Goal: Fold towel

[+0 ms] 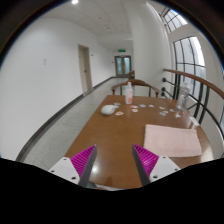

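Observation:
A pale pink towel (172, 139) lies flat and folded on the brown wooden table (115, 135), ahead and to the right of my fingers. My gripper (114, 160) is open and empty, held above the near part of the table. Its magenta pads (83, 159) stand wide apart with bare tabletop between them. The towel is apart from both fingers.
At the far end of the table stand a bottle (129, 94), a white bowl (108, 109) and several small white items (150, 105). A curved railing (192, 82) and windows run along the right. A corridor with doors (122, 66) lies beyond.

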The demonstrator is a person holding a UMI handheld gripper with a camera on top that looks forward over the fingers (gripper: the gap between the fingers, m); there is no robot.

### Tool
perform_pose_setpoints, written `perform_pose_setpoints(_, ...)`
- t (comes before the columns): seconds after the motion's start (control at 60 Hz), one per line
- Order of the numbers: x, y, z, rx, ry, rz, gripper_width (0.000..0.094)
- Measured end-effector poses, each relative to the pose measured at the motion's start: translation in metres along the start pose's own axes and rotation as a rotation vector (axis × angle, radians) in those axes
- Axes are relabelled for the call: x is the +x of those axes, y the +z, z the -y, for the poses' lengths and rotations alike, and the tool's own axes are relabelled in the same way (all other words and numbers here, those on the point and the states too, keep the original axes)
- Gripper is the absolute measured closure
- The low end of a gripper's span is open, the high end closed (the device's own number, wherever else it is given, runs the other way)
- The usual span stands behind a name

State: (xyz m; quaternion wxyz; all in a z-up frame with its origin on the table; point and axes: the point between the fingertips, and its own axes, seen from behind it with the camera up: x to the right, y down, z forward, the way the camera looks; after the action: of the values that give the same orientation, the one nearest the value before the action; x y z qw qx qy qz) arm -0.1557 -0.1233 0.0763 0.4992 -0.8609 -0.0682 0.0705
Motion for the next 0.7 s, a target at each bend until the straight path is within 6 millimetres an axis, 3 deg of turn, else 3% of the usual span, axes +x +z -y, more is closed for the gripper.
perform_pose_setpoints(0.067, 0.026, 0.018, 0.006, 0.0, 0.0, -0.057, 0.0204)
perform_pose_setpoints(0.1, 0.054, 0.035, 0.014, 0.004, -0.009, -0.093, 0.0206)
perform_pose_setpoints(0.15, 0.08, 0.05, 0.015, -0.006, -0.025, -0.151, 0.0208)
perform_pose_setpoints(0.267, 0.115, 0.08, 0.015, -0.041, -0.002, -0.196, 0.0261)
perform_pose_setpoints(0.3, 0.133, 0.098, 0.017, -0.059, 0.002, -0.203, 0.0279)
perform_pose_setpoints(0.35, 0.143, 0.107, 0.012, -0.088, -0.003, -0.213, 0.0316)
perform_pose_setpoints(0.367, 0.145, 0.111, 0.009, -0.1, -0.004, -0.215, 0.0289)
perform_pose_setpoints(0.45, 0.153, 0.129, -0.012, -0.174, 0.003, -0.187, 0.0578)
perform_pose_setpoints(0.467, 0.152, 0.13, -0.016, -0.193, 0.008, -0.171, 0.0601)
perform_pose_setpoints(0.483, 0.15, 0.13, -0.012, -0.179, 0.012, -0.154, 0.0737)
perform_pose_setpoints(0.5, 0.15, 0.131, -0.01, -0.165, 0.012, -0.149, 0.0658)
perform_pose_setpoints(0.55, 0.151, 0.131, -0.012, -0.16, 0.0, -0.142, 0.0758)
perform_pose_setpoints(0.567, 0.152, 0.132, -0.012, -0.16, -0.007, -0.146, 0.0844)
perform_pose_setpoints(0.7, 0.155, 0.138, -0.01, -0.13, -0.06, -0.142, 0.0928)
